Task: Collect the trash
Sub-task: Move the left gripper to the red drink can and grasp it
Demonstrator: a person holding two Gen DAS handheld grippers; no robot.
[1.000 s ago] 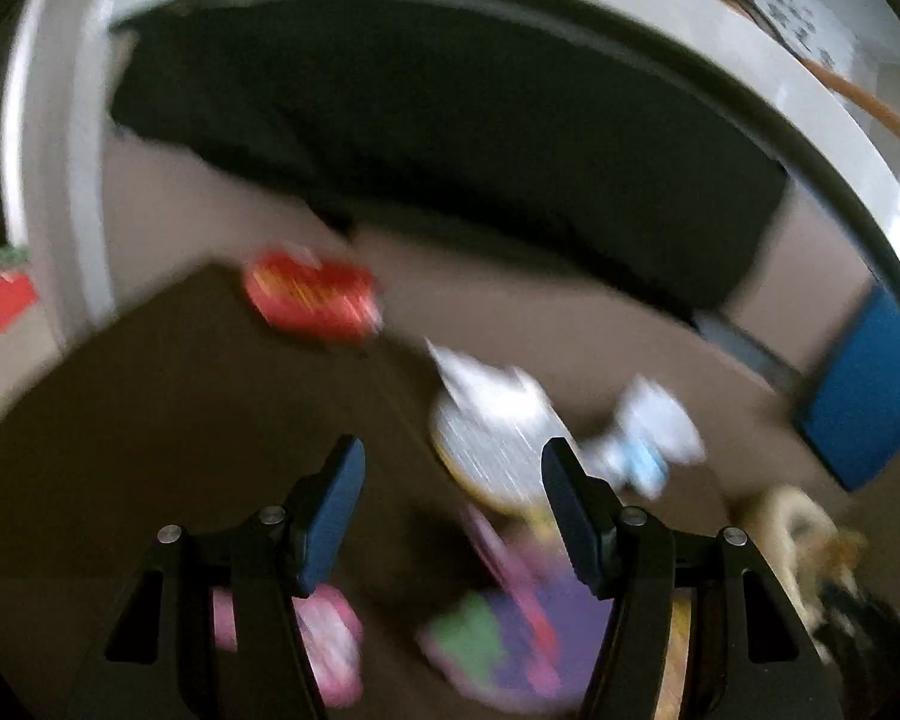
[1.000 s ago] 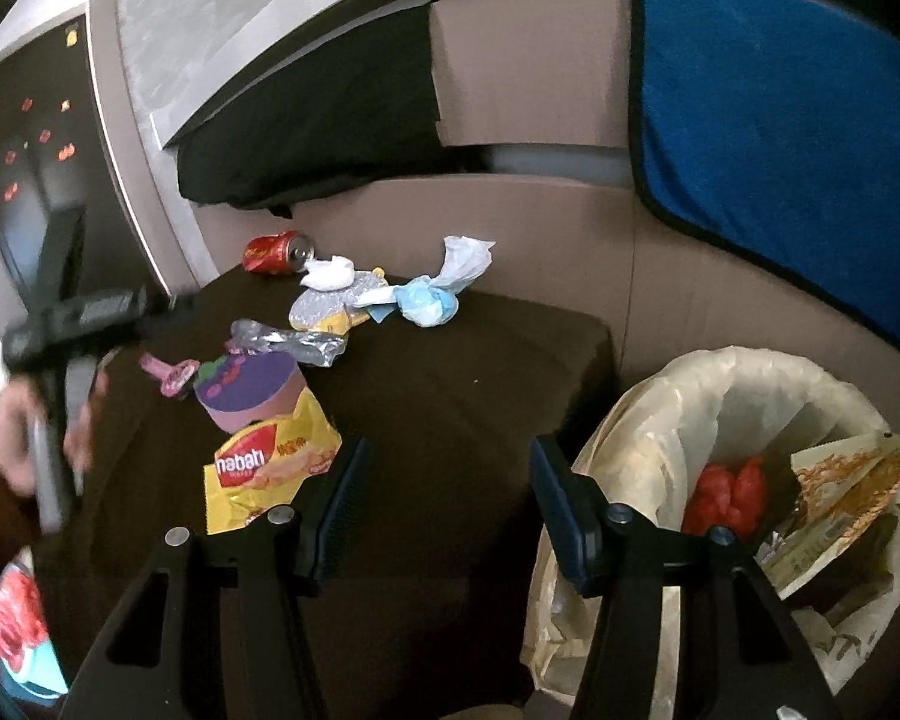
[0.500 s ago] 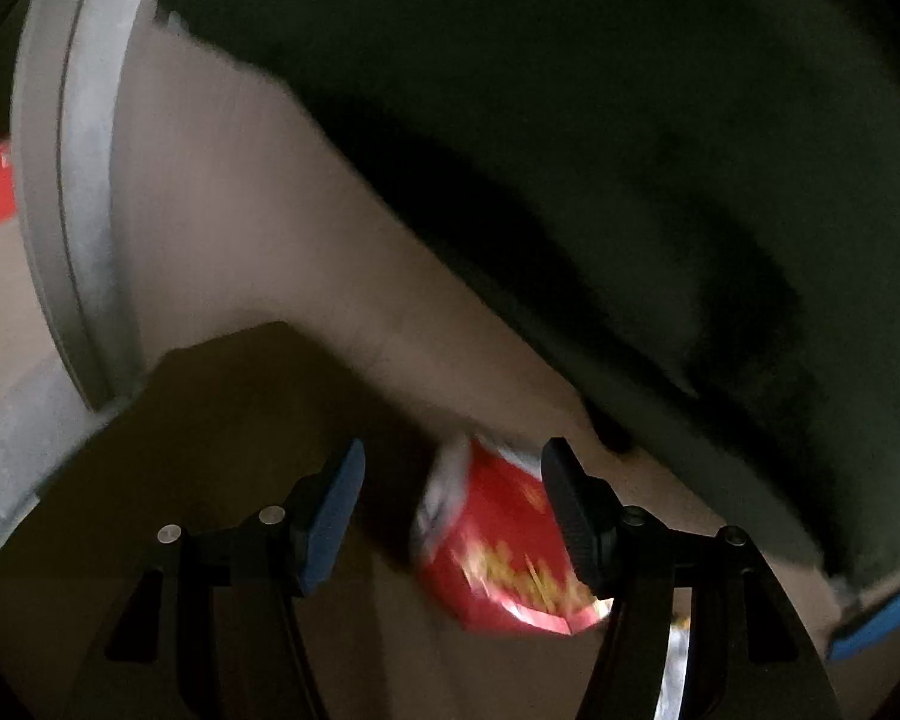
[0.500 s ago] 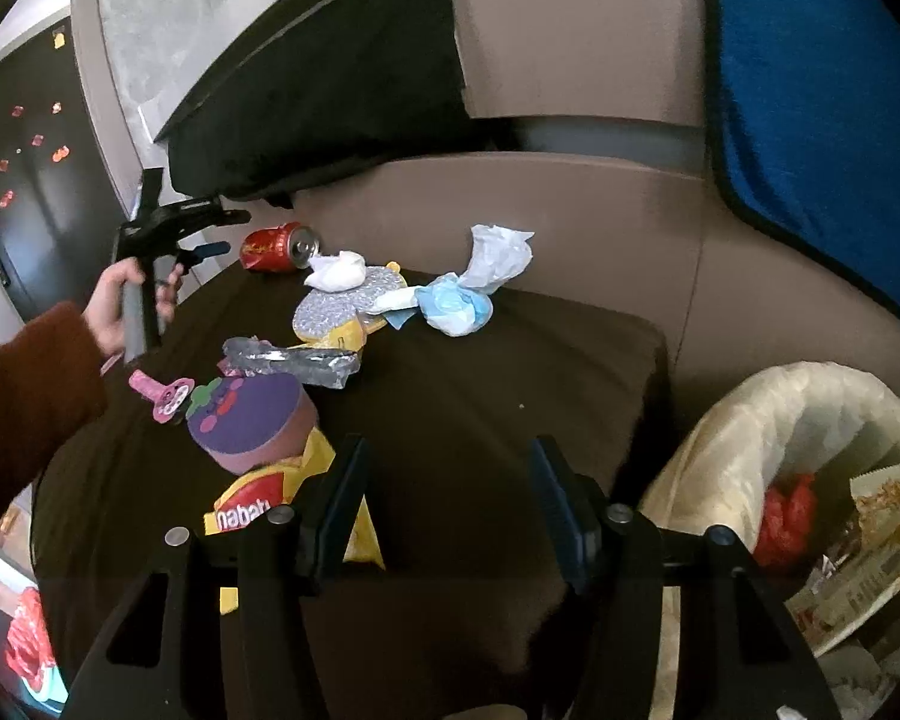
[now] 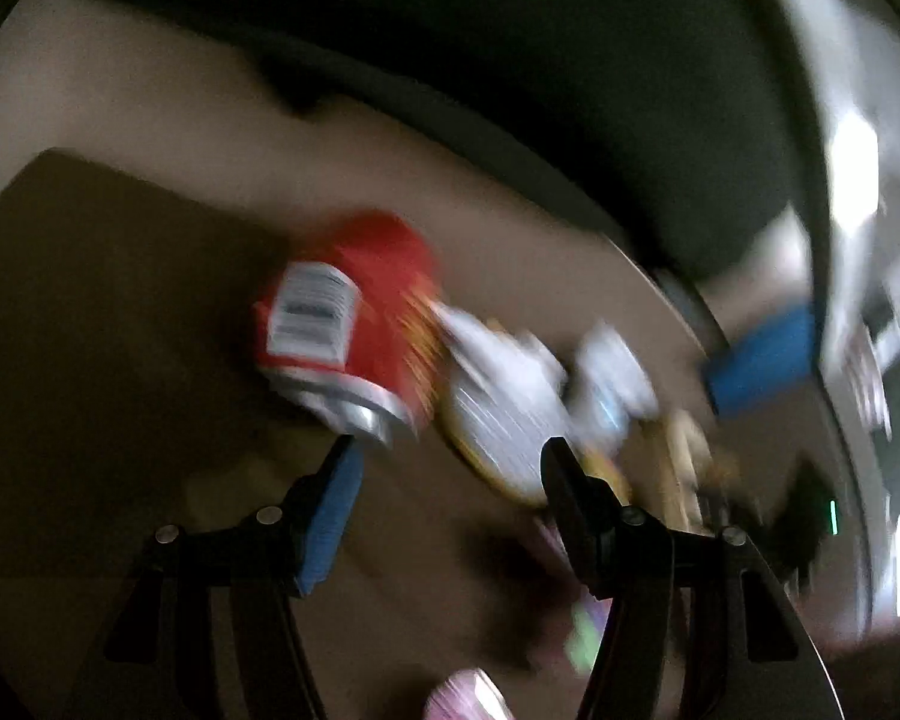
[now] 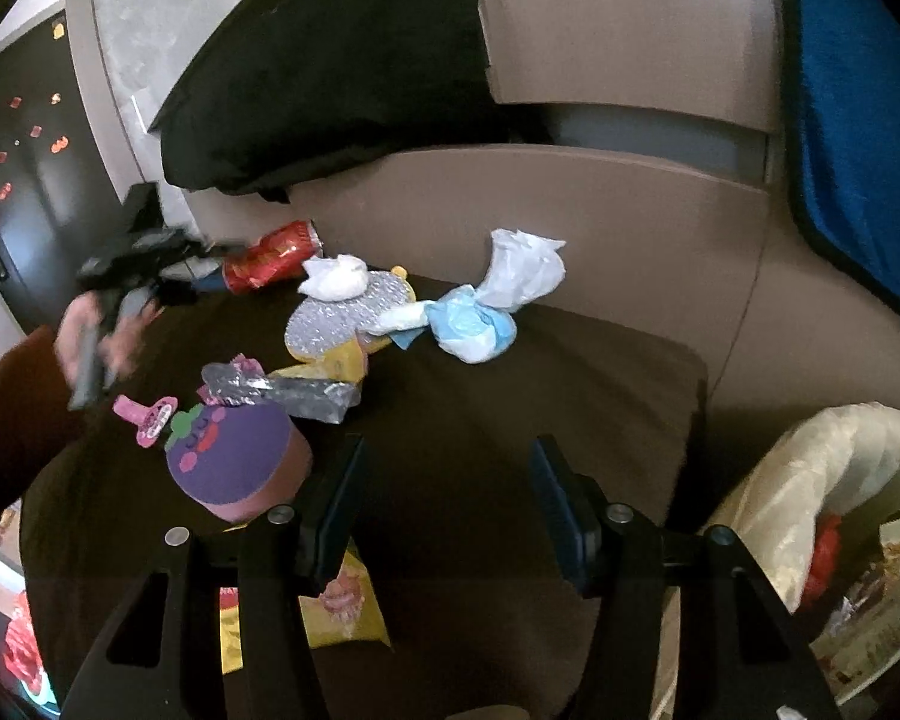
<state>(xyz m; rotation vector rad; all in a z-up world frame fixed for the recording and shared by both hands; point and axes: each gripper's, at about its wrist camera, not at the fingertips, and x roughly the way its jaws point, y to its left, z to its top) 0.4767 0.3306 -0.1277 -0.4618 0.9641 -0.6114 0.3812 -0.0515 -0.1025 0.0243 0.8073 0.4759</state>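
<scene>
A crushed red can lies on its side at the far left of the dark brown cushion; in the right wrist view the red can sits just ahead of my left gripper. In the blurred left wrist view my left gripper is open, its left fingertip just below the can, nothing between the fingers. My right gripper is open and empty above the cushion's front. A silver glitter disc, a white wad, a blue-and-white bundle, a silver wrapper, a purple round lid and a yellow snack bag are scattered about.
A lined trash bag with red and printed wrappers inside stands at the right of the cushion. A black cushion leans on the beige sofa back. A blue cloth hangs at the far right. A sleeved hand holds the left gripper.
The left gripper swung left toward the red can, then right, so the can now sits at its left fingertip. The right gripper slid left, away from the trash bag, over the cushion.
</scene>
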